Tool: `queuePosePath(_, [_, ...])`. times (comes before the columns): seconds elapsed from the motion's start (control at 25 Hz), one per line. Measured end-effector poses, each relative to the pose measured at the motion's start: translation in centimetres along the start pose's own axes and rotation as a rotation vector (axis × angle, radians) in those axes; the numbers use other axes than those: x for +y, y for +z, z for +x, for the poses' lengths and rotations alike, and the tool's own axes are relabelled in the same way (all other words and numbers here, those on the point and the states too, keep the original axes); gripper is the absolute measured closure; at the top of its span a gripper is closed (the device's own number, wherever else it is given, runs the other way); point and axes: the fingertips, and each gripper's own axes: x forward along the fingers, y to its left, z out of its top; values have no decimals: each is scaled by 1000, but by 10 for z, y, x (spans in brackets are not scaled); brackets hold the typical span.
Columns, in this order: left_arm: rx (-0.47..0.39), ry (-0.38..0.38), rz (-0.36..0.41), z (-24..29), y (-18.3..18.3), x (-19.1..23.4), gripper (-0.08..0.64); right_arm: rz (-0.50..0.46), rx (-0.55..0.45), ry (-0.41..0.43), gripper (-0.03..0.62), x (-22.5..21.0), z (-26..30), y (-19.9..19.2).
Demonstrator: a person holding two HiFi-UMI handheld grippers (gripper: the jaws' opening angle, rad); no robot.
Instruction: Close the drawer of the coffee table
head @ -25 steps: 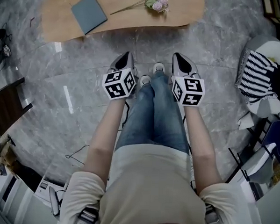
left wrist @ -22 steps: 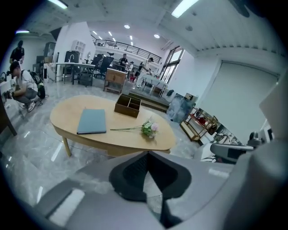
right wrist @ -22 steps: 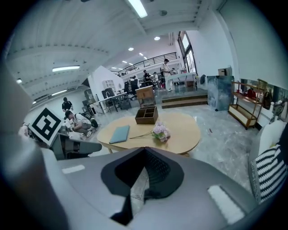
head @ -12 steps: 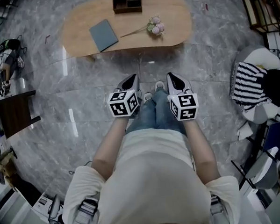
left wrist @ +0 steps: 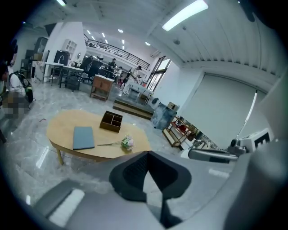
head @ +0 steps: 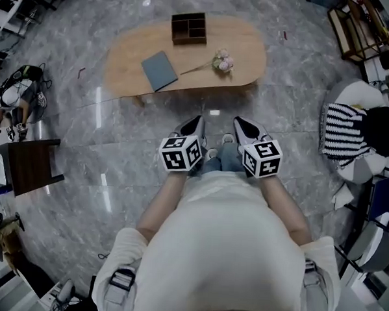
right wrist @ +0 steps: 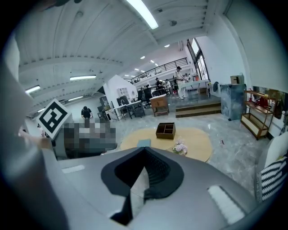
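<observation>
Within the last second I come up from a low crouch to standing. In the head view the coffee table (head: 239, 40) goes from a near edge filling the top of the picture to the whole oval top, smaller and farther off. A wooden divided box (head: 189, 28) at its far side comes into sight that was cut off before. My jeans (head: 222, 156), which were stretched out long between the tools, are now nearly hidden under my shirt.

Both tools rise with me and keep side by side in front of my body, well apart from the table. The left gripper (head: 197, 122) has its tongs pressed together with nothing between them, as the left gripper view shows (left wrist: 147, 153). The right gripper (head: 243, 124) is the same, tips meeting on empty air (right wrist: 144, 149).

On the table top a blue-grey notebook (head: 160, 70) and a sprig of flowers (head: 220, 60) lie where they were, so nothing up there has been disturbed.

The drawer itself I cannot see: it would sit under the top, and from above only the top shows. No drawer front sticks out past the near edge, and the left gripper view, from a lower angle, shows no pulled-out box either. My reading is that the drawer is already in, and that standing up with empty, closed tongs is a withdrawal, not an approach
</observation>
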Motion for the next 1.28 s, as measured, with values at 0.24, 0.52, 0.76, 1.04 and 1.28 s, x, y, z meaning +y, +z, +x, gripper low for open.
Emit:
queuePosePath(0.24, [-66,-19,11,-21,29,-5,558,-69,-62,43,594,22,-3,35])
queuePosePath(0.52, [-114,-29,16,-28,41,-7,560,-74,-86,62,595,29,-5,42])
queuePosePath(0.76, [-125,-40,-5,-29,37,-7,560,-81,-107,57,595,30,-8,46])
queuePosePath(1.04, [-115,-43,-12,-30,35,-6,558,-86,-108,64,595,34,-11,45])
queuePosePath(1.28, [-113,-41,-11,-32,34,-5,560,-90,-107,70,595,34,-10,44])
